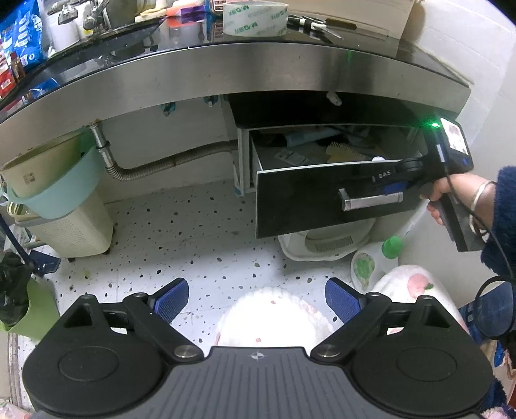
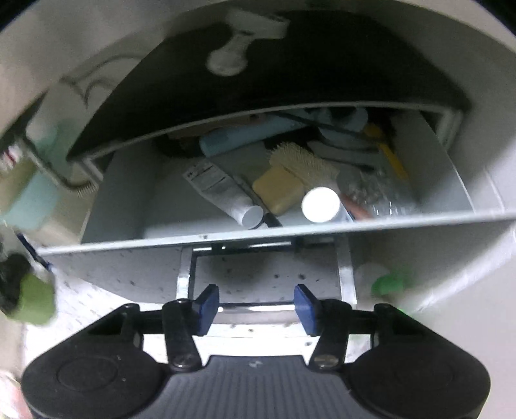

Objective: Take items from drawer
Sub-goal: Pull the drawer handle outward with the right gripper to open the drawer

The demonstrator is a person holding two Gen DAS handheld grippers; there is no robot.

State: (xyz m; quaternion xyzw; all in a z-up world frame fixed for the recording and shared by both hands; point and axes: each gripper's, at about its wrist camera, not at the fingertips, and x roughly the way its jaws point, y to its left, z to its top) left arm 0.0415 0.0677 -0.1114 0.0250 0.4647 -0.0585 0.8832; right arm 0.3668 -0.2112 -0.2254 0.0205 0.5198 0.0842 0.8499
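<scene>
The black drawer (image 1: 303,199) under the steel counter is pulled open. Inside it lie a white tube (image 2: 222,193), a yellow soap bar (image 2: 279,190), a cream bristle brush (image 2: 306,164), a white round cap (image 2: 321,204), a pale blue tube (image 2: 238,137) and other clutter. My right gripper (image 2: 256,306) is open, its blue pads on either side of the drawer's silver handle (image 1: 371,199); it also shows in the left wrist view (image 1: 391,187). My left gripper (image 1: 256,298) is open and empty, low over the floor in front of the drawer.
A teal basket (image 1: 61,190) and cream bin (image 1: 74,225) stand left under the counter by a metal hose (image 1: 151,166). A white tub (image 1: 325,245) and green-capped bottle (image 1: 391,246) sit below the drawer. A tape roll (image 1: 254,17) lies on the counter.
</scene>
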